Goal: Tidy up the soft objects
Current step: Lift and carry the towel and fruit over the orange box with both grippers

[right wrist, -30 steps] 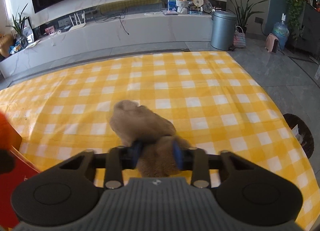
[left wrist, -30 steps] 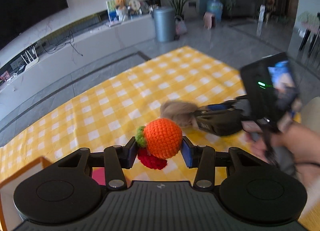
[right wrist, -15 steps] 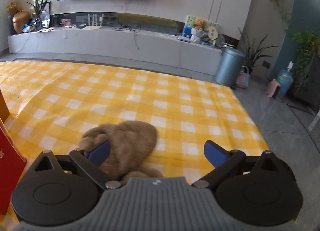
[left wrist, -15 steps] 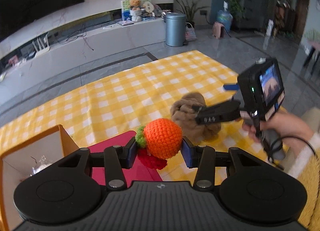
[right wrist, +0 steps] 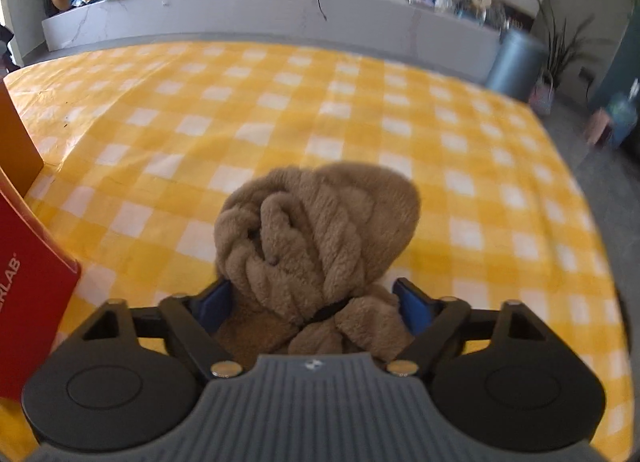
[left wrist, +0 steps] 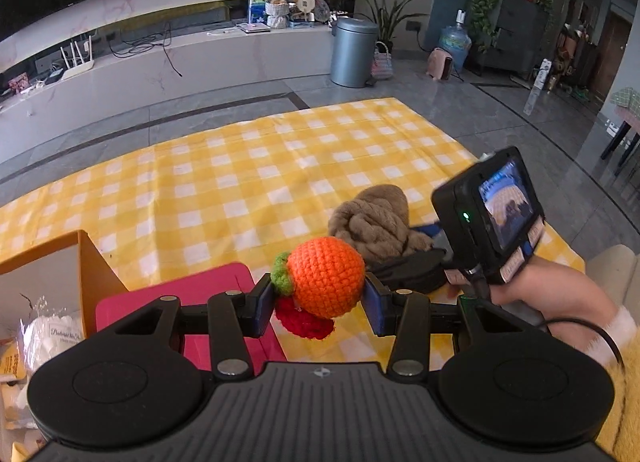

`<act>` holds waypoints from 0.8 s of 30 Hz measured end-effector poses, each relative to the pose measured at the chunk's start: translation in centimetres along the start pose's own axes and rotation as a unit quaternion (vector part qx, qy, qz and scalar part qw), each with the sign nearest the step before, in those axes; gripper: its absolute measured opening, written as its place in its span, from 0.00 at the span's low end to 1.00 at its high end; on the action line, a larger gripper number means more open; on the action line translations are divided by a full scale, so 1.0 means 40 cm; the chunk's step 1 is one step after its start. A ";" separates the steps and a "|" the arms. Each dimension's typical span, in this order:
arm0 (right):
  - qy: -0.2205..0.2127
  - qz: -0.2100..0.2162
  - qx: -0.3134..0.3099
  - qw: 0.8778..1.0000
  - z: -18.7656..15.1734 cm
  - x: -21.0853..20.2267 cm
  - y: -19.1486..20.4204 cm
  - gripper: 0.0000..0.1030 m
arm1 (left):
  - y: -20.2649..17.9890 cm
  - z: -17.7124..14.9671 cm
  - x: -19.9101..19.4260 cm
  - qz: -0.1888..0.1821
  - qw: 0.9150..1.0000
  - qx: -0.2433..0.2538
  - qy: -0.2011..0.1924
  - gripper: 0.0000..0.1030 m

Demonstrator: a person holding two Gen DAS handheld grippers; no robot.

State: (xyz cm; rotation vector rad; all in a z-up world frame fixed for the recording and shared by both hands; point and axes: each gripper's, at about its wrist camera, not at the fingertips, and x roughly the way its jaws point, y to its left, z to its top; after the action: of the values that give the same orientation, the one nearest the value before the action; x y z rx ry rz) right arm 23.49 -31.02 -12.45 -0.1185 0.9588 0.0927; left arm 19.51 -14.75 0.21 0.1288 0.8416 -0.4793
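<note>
Both cams sit right behind their claws, looking forward over the tabletop (left wrist: 248,166) toward the TV wall. Both catch the brown plush (left wrist: 374,220) (right wrist: 316,230), the right cam much closer.

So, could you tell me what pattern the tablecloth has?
Yellow and white checks on the tablecloth, clearest in the right wrist view.

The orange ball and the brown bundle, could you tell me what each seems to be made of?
orange ball: crocheted yarn, matte, judging by its rows of stitch loops, with a green yarn tuft. brown bundle: plush fleece or faux fur, probably synthetic; fuzzy nap, soft rope-like folds.
</note>
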 end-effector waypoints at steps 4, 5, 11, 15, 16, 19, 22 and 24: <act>-0.002 0.004 -0.004 1.000 0.002 -0.020 0.010 0.61 | -0.001 0.009 0.021 0.012 1.000 -0.006 0.011 0.51; -0.002 0.005 0.000 1.000 0.002 -0.026 0.010 0.58 | -0.001 0.010 0.024 0.016 1.000 -0.004 0.012 0.51; -0.022 0.027 0.043 0.998 0.003 -0.080 -0.014 0.56 | 0.006 0.018 -0.004 0.018 1.000 -0.020 0.002 0.51; -0.073 0.063 0.097 0.991 0.007 -0.165 -0.035 0.56 | 0.020 0.017 -0.068 0.018 0.999 -0.027 -0.019 0.50; -0.089 0.074 0.107 0.987 0.006 -0.190 -0.036 0.56 | 0.027 0.015 -0.090 0.019 0.999 -0.027 -0.026 0.51; -0.134 0.097 0.137 0.977 0.005 -0.268 -0.024 0.56 | 0.065 0.009 -0.165 0.028 0.998 -0.030 -0.051 0.50; -0.183 0.117 0.154 0.964 0.012 -0.346 0.010 0.56 | 0.128 -0.007 -0.248 0.040 0.995 -0.053 -0.080 0.51; -0.210 0.134 0.159 0.955 0.019 -0.392 0.046 0.56 | 0.181 -0.023 -0.299 0.053 0.990 -0.079 -0.101 0.51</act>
State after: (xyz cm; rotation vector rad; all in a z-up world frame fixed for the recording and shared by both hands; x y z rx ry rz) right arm 14.90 -29.49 0.73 0.3209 0.5475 0.2034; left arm 15.40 -3.79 7.94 -0.0218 0.6668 -0.3180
